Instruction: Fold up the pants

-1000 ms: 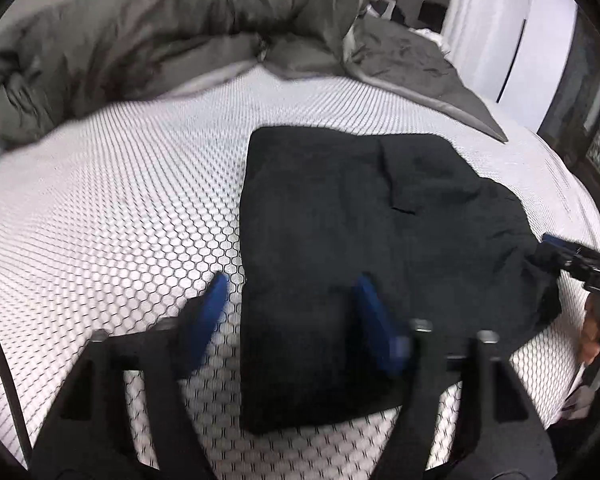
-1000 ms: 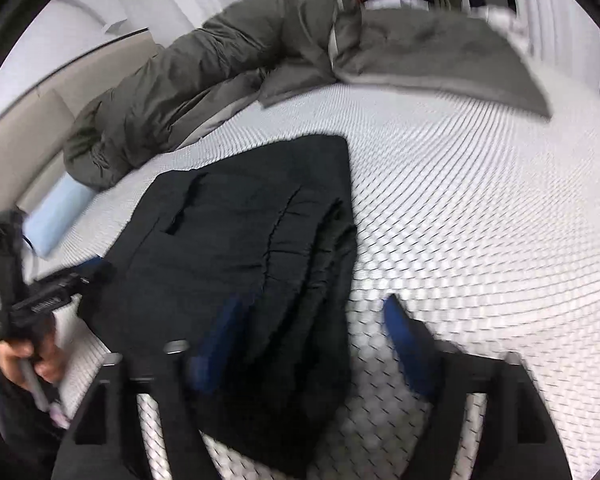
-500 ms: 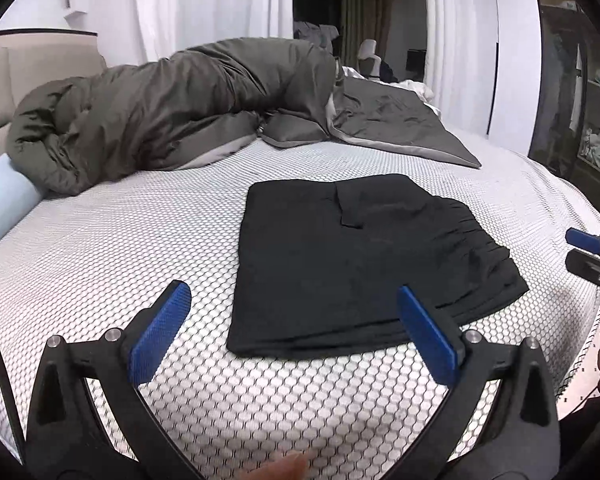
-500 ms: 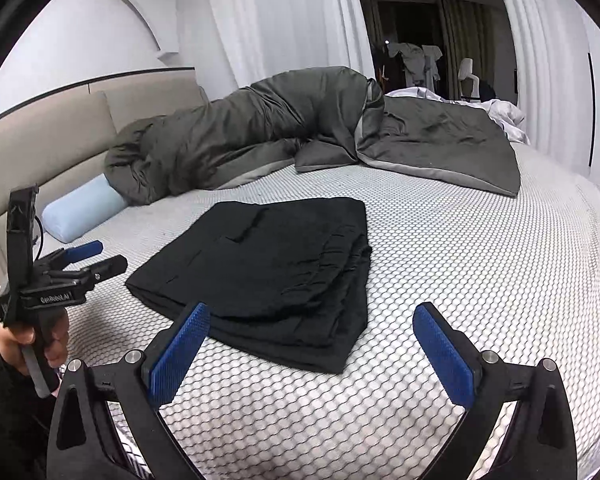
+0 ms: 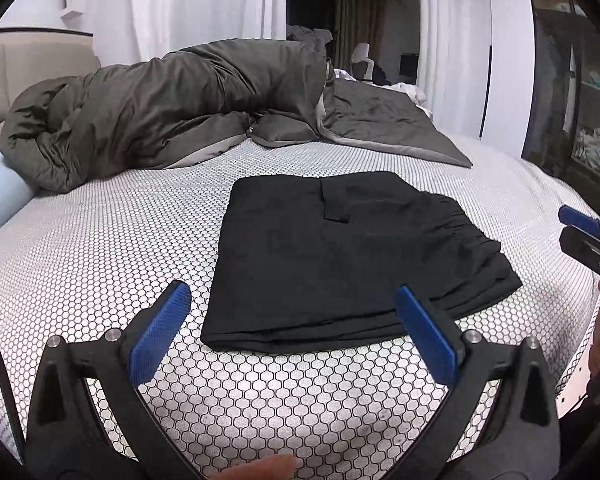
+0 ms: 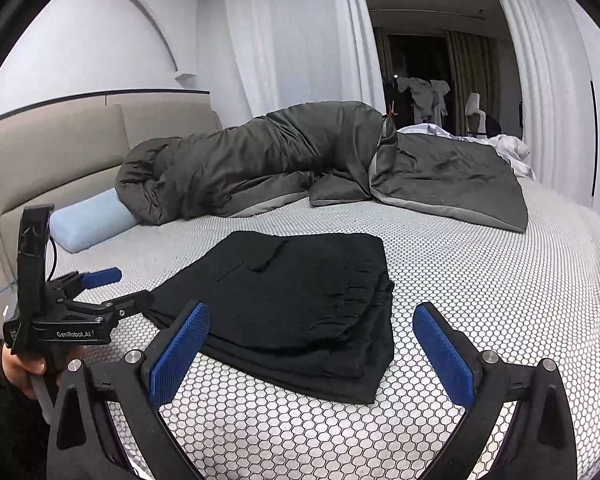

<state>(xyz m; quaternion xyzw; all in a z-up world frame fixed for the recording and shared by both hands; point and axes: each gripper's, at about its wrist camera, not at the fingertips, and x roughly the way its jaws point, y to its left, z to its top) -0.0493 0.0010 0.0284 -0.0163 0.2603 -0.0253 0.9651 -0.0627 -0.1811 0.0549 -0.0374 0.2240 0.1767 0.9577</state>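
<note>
Left claw, left wrist view: jaws just spread wide, nothing between them, drawn back from the pants. These lie folded in a flat black rectangle on the bed, honeycomb-patterned cover; folding looks done. Right claw, right wrist view: likewise just opened, empty, short of the pants' gathered waistband edge. Puffy olive duvet heaped behind.

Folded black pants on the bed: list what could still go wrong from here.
1. The pants have loose stacked layers at the gathered waistband end; a nudge from the open right gripper could spread them.
2. The open left gripper hovers close to the near folded edge and could snag it.
3. The bunched grey duvet lies just behind and could slide onto the pants.
</note>
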